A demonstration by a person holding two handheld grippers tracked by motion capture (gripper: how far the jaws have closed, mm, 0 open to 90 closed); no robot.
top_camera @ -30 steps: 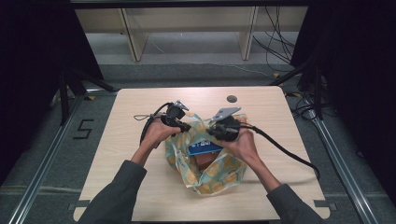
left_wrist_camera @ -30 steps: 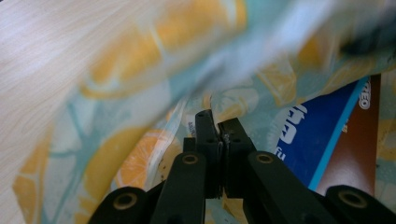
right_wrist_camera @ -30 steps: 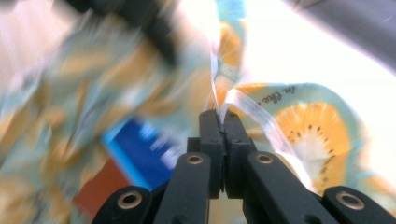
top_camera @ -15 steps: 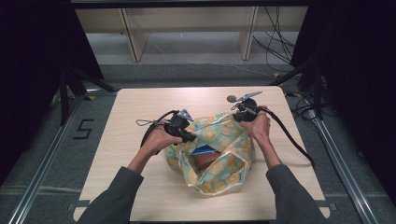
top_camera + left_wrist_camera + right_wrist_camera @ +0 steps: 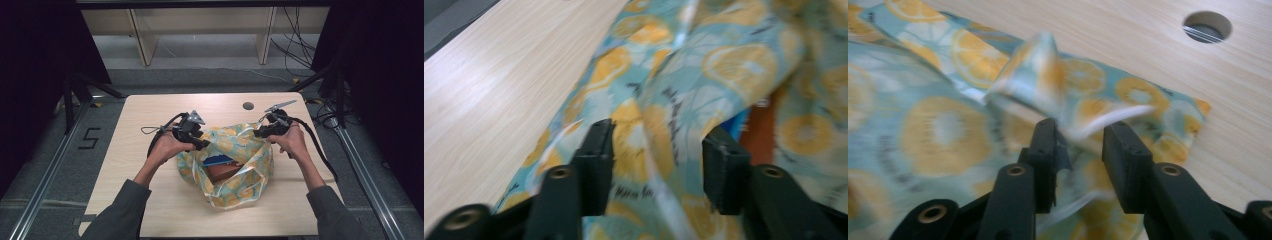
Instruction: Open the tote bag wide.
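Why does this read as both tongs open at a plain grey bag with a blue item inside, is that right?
Not plain grey: in the high view the bag is teal with an orange-slice print. Both tongs, left and right, are open, and a blue item sits inside.

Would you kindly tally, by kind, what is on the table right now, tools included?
Citrus-print bag: 1
Blue item inside the bag: 1
Brown item inside the bag: 1
Handheld tools, left tool and right tool: 2
Total: 5
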